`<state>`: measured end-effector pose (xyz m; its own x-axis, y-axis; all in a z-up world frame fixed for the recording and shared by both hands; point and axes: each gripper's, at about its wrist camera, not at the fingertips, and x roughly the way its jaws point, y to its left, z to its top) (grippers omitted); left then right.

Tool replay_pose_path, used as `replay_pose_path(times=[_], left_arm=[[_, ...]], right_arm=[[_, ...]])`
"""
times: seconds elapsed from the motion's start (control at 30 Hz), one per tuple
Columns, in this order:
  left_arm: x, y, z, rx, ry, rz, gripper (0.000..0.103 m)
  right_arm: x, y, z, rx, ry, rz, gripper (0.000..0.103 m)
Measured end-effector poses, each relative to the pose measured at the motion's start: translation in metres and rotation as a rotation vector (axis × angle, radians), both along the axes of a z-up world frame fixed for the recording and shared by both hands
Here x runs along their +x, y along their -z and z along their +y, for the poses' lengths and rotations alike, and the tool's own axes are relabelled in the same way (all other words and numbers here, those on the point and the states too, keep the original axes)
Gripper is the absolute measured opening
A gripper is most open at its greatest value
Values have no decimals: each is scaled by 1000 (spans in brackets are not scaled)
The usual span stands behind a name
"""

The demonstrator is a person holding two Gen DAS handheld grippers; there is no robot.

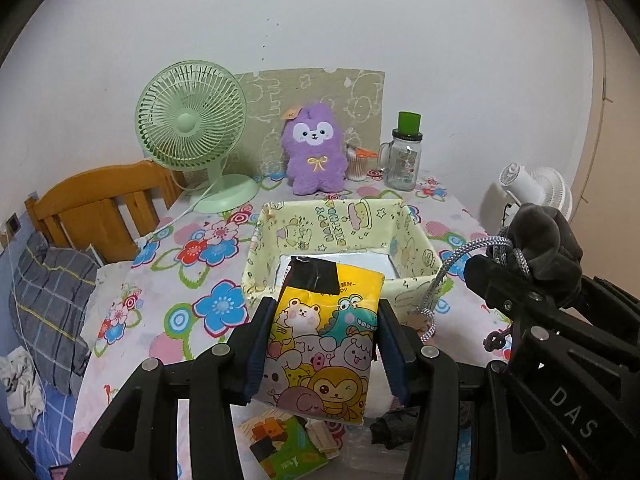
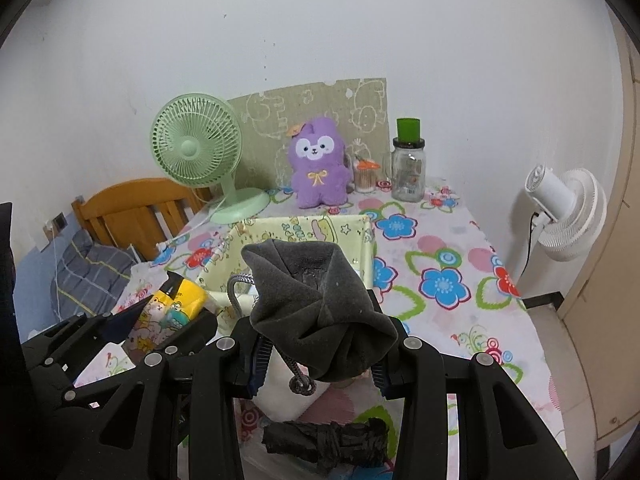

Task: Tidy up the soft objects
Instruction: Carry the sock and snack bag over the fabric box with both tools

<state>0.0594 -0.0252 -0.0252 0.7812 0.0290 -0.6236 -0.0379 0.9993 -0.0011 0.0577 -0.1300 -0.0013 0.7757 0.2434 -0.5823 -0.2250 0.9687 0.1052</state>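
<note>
Left claw [image 1: 324, 344] grips our cartoon tissue pack [image 1: 324, 340], right claw [image 2: 320, 354] is clamped on the grey pouch [image 2: 316, 300], both above the tabletop's [image 2: 460, 320] near edge. Yellow box [image 1: 340, 224] at mid-table looks empty, so we've dropped nothing in yet; black bundle [image 2: 328, 444] waits below.

Black gripper [image 1: 324, 344] frames, silver screws, blue pads, "DAS" lettering

A table [image 2: 460, 320] draped in a flower-print cloth carries a green desk fan [image 1: 192, 136], a purple plush toy [image 1: 314, 150], a glass jar [image 1: 402, 164] and an open yellow fabric box [image 1: 340, 248]. Near its front edge lie a small green booklet [image 1: 286, 446] and what looks like a crumpled black bag [image 2: 328, 440]
</note>
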Motion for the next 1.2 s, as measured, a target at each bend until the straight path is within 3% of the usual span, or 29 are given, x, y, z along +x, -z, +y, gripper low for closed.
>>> replay_pose_path(times=[0.57,1.2], left_arm=[[23,-12,-8,29,48,-20,51],[70,-11,3,38,43,-14,51]], right_arm=[[17,-11,-2,-8,37,-19,44],[67,-6,7,-21,27,-6,44]])
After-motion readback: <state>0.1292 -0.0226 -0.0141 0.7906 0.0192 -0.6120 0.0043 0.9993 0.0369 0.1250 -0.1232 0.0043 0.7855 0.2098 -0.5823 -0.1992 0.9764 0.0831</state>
